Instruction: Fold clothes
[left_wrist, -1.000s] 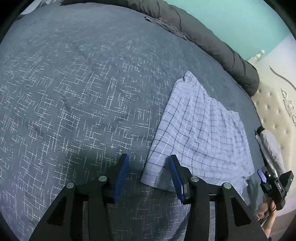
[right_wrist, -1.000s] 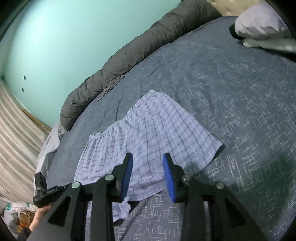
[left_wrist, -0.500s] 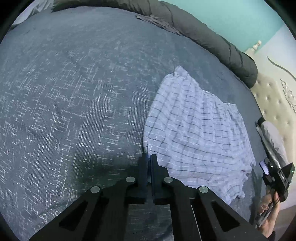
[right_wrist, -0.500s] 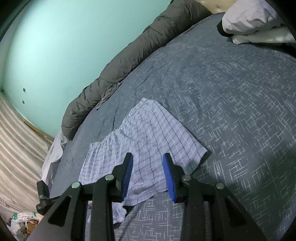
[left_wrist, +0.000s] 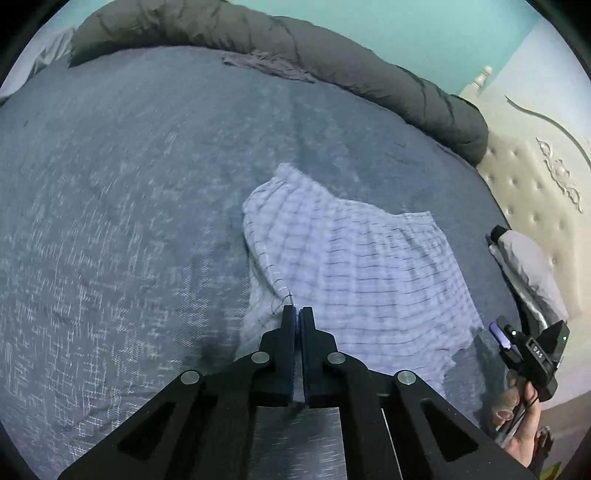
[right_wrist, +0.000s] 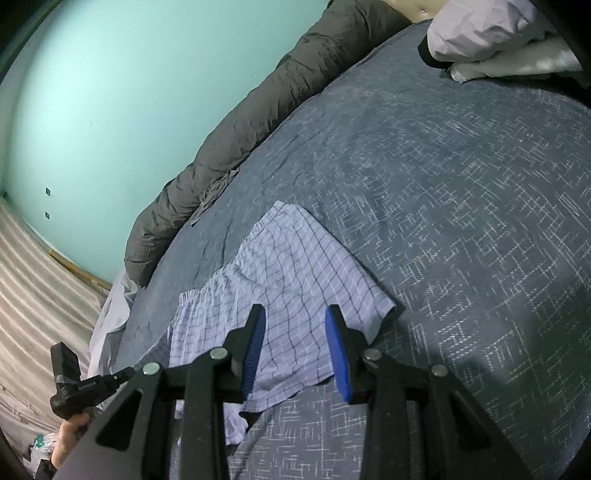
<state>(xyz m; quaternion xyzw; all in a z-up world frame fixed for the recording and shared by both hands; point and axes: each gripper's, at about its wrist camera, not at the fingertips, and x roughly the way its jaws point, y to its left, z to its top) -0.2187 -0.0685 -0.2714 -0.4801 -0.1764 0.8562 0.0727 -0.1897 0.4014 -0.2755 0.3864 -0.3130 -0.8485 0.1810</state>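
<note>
Bedding fills both views: a grey-blue bedspread (left_wrist: 129, 229) with a pale cross-hatch print covers the bed, and a dark grey rolled duvet (left_wrist: 332, 62) runs along its far edge against a turquoise wall (right_wrist: 110, 92). A smaller dark cloth (left_wrist: 269, 66) lies just beside the duvet. A cream tufted headboard (left_wrist: 528, 192) stands at the right of the left wrist view, with a pile of pale folded items (left_wrist: 528, 266) near it on the bed. Nothing lies between either gripper and the garment.

The checked shorts (left_wrist: 362, 269) lie near the middle of the bedspread, mostly flat, with 1 corner raised off the surface into a ridge.

The left gripper (left_wrist: 296, 314) has its jaws closed together on that raised corner of the shorts, the fabric pinched between the blue pads and pulled up in a fold.

The right gripper (right_wrist: 295, 332) sits over the near hem of the shorts with its jaws partly apart. The cloth shows between its 2 blue pads (right_wrist: 338, 350), but they do not press on it. A hand (left_wrist: 524, 432) grips its handle at the lower right of the left wrist view.
</note>
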